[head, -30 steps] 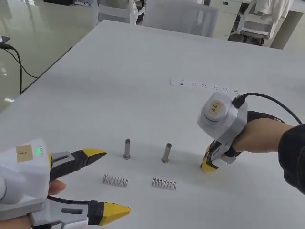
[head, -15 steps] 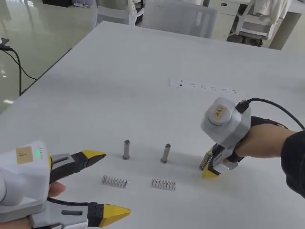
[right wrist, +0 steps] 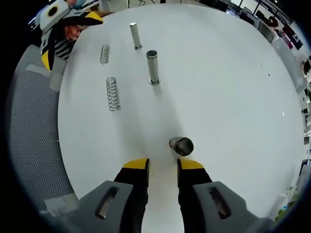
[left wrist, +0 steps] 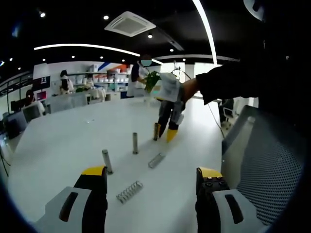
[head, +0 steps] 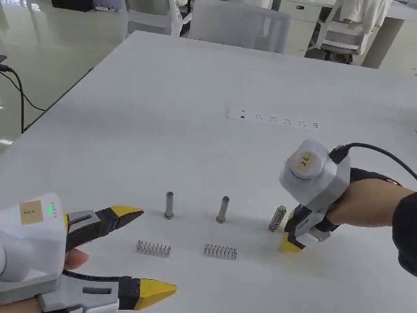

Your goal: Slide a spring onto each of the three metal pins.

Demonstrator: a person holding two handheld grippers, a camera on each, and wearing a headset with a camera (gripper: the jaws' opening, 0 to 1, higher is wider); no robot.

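Two springs are lying loose on the table, where they were a second ago. The left spring is sitting just in front of the left pin, and the middle spring just in front of the middle pin. Both pins are standing upright and bare.

What is changing is on the right. Half a second ago I was holding the third spring at the tip of the right claw, over the right-hand pin. Now that spring is standing around the pin on its own, and the claw has drawn back toward me and is sitting just beside it, no longer touching. In the right gripper view I am looking down on the spring's top, just ahead of one yellow tip. The jaws are standing only slightly parted, with bare table between them and nothing pinched.

I am keeping the left claw where it was — low at the near left of the table, jaws spread wide and holding nothing. In the left gripper view the left spring is lying just ahead of it, with the pins in a row beyond.
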